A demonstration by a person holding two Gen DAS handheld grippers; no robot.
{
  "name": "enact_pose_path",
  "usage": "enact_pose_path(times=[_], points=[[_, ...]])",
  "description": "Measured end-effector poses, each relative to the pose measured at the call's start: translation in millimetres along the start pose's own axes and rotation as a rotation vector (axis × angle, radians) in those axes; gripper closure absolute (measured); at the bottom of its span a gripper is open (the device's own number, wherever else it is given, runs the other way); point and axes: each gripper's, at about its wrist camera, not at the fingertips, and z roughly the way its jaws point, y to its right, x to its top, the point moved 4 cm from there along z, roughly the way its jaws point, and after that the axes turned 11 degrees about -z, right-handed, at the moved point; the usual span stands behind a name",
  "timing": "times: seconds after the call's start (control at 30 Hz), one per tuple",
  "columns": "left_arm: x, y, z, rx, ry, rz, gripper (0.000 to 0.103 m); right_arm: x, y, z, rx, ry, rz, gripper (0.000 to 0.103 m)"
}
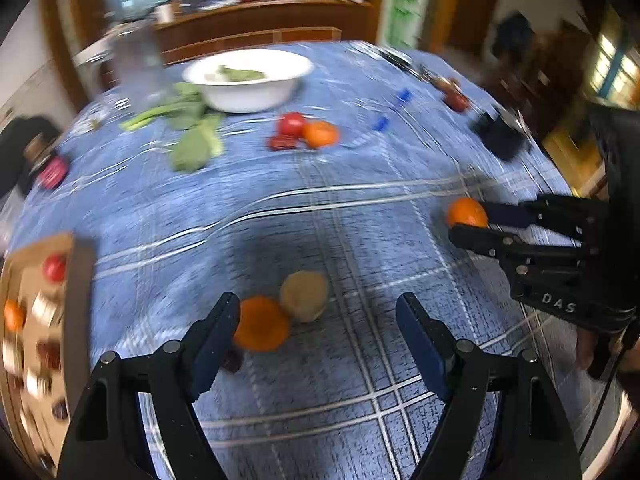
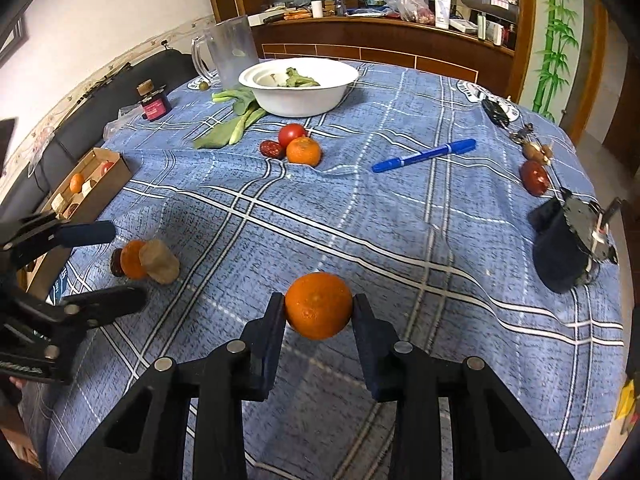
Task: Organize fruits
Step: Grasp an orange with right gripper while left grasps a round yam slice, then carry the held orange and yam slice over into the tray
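Orange and firm-looking, a mandarin [image 2: 319, 311] sits clamped between both pads of the right tool [image 2: 319, 314], near the tabletop's [image 2: 400, 220] near edge; whether it is lifted clear of the blue plaid cloth I cannot tell. The left tool [image 1: 318, 320] is spread wide, gripping nothing, with a second mandarin [image 1: 262, 329] touching its left finger [image 1: 216, 336] and a tan, potato-like lump [image 1: 304, 296] just beside that fruit. A small dark fruit [image 2: 117, 262] lies against the mandarin's other side.

The cardboard box [image 2: 94, 176] at the tabletop's left edge already holds fruit, so it looks like the destination. To do this step well, the right tool should hold its squeeze steady, raise the mandarin enough to clear the cloth's folds, and travel left without crossing the left tool's path. The left tool would do better to centre its opening on the second mandarin alone, keeping the tan lump outside the fingers before closing.
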Motion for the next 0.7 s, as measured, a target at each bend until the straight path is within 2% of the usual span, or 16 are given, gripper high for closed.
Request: enact_pose_path(times=[0.07, 0.13, 0.17, 0.2, 0.23, 0.27, 0.47, 0.7], points=[[3, 5, 9, 0.024, -0.019, 0.065, 0.025, -2, 2, -2, 0.005, 0.001, 0.009, 0.067], [6, 6, 18, 0.027, -0.04, 0.098, 0.035, -4, 4, -2, 0.01, 0.002, 0.016, 0.067], [7, 6, 23, 0.025, -0.059, 0.104, 0.051, -4, 5, -3, 0.013, 0.003, 0.019, 0.067], [8, 4, 28, 0.029, -0.071, 0.112, 0.061, -5, 5, -3, 0.014, 0.004, 0.021, 0.067], [7, 4, 30, 0.033, -0.07, 0.123, 0.065, -6, 5, -3, 0.017, 0.005, 0.024, 0.067], [7, 3, 31, 0.036, -0.068, 0.132, 0.078, -6, 5, -4, 0.02, 0.006, 0.026, 0.067], [7, -5, 27, -0.03, -0.064, 0.069, 0.077, -8, 5, -5, 0.012, 0.007, 0.025, 0.067], [-6, 3, -3, -0.057, -0.009, 0.029, 0.077, -13, 0, -13, -0.004, 0.005, 0.026, 0.067]])
